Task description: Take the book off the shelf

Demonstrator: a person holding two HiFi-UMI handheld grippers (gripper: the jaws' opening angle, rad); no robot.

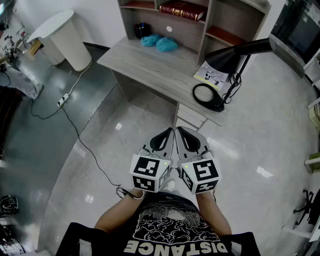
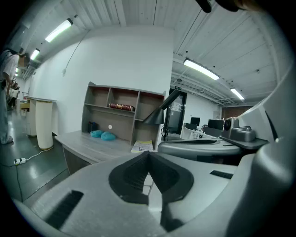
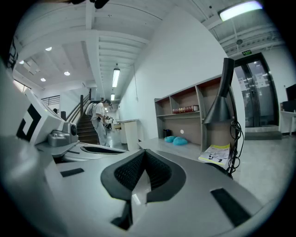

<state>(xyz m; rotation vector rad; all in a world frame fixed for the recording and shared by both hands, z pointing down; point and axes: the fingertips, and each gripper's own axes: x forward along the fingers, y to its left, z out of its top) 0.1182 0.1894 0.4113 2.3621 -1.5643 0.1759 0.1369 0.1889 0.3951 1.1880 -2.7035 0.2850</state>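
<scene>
The left tool (image 1: 169, 134) and right tool (image 1: 181, 133) hang side by side over the floor (image 1: 125, 130), each closed tight and empty, well short of the tabletop (image 1: 150, 65), while the dark red book (image 1: 183, 10) lies flat on the upper shelf (image 1: 136, 5).

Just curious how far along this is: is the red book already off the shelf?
No, the red book lies flat inside the shelf unit.

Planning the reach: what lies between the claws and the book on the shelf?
Head view: shiny floor, then the grey desk top, with two blue fluffy lumps just short of the book.
</scene>
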